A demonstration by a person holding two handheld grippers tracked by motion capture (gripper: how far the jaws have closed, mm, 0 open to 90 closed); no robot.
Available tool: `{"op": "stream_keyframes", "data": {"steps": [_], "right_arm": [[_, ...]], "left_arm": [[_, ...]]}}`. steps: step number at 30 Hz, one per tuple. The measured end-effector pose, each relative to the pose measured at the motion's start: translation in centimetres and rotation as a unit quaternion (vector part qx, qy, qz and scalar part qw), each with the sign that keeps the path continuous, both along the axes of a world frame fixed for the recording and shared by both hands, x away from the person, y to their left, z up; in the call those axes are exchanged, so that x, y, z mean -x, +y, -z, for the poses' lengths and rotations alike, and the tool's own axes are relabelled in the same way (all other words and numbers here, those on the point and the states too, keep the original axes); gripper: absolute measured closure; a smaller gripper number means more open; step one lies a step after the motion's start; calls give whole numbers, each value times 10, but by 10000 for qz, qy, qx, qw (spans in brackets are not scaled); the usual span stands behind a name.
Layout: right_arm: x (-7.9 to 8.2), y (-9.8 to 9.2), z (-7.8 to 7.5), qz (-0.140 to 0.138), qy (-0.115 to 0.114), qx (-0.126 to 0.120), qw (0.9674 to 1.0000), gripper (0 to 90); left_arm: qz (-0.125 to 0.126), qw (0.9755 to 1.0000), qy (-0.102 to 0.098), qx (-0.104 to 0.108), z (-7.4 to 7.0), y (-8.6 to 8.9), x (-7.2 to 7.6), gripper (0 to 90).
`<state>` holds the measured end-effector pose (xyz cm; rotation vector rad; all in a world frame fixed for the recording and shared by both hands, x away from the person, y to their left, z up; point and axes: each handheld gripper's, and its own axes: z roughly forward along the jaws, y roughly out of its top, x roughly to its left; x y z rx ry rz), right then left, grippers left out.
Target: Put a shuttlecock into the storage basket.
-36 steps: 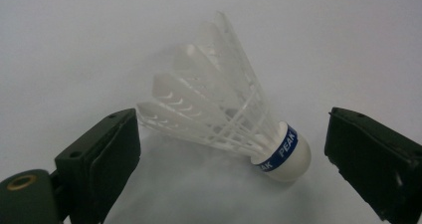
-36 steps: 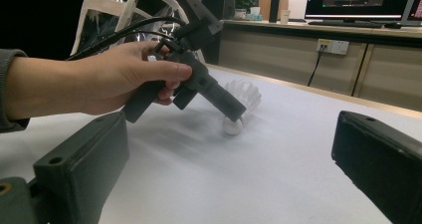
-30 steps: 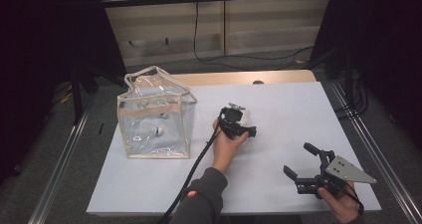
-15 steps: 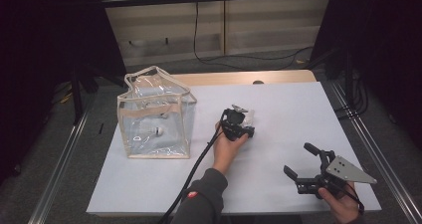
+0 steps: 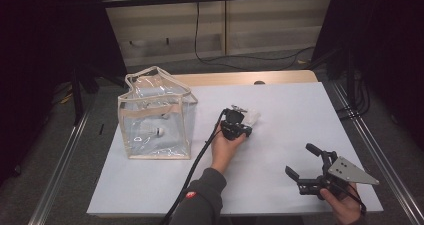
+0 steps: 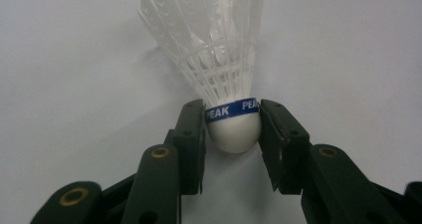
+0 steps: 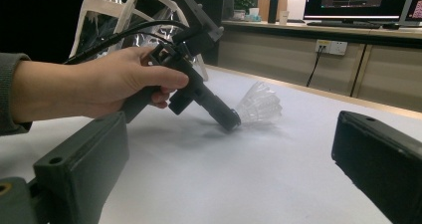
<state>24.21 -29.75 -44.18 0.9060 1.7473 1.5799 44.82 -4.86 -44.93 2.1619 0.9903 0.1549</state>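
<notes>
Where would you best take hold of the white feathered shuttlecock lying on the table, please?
Grip the white feathered shuttlecock at its round cork base, coming from the base end with jaws either side: it is firm and narrow, while the flared skirt looks fragile. The left gripper does so.

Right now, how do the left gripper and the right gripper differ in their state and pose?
The left gripper has just been closing its jaws, and its pads now touch the white cork of the shuttlecock; the right gripper stands wide open with nothing between its jaws. The left gripper tilts down onto the white table near the middle; the right gripper waits near the table's front right corner, away from the shuttlecock. Both are black and hand-held.
</notes>
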Motion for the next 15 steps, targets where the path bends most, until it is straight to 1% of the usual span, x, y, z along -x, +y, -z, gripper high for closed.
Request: {"op": "stream_keyframes", "data": {"steps": [1, 2, 6, 8, 11, 13, 15], "right_arm": [[0, 0, 0, 3, 0, 0, 10000, 12], [0, 0, 0, 3, 1, 0, 10000, 12], [0, 1, 0, -8, -17, 7, 10000, 12], [0, 1, 0, -4, -10, 7, 10000, 12], [0, 1, 0, -4, -12, 7, 10000, 12], [0, 1, 0, -3, -12, 5, 10000, 12], [0, 1, 0, -12, -28, -1, 10000, 12]], "left_arm": [[14, 10000, 11, -7, -1, 2, 0, 638], [50, 10000, 70, 32, -2, 4, -1, 639], [81, 9999, 137, 65, -5, 8, 0, 639], [72, 9998, 132, 88, -7, 9, 0, 640], [138, 9997, 144, 106, -9, 10, 0, 640], [162, 9995, 209, 170, -10, 10, 1, 640], [225, 9993, 254, 177, -12, 11, 1, 640]]}}
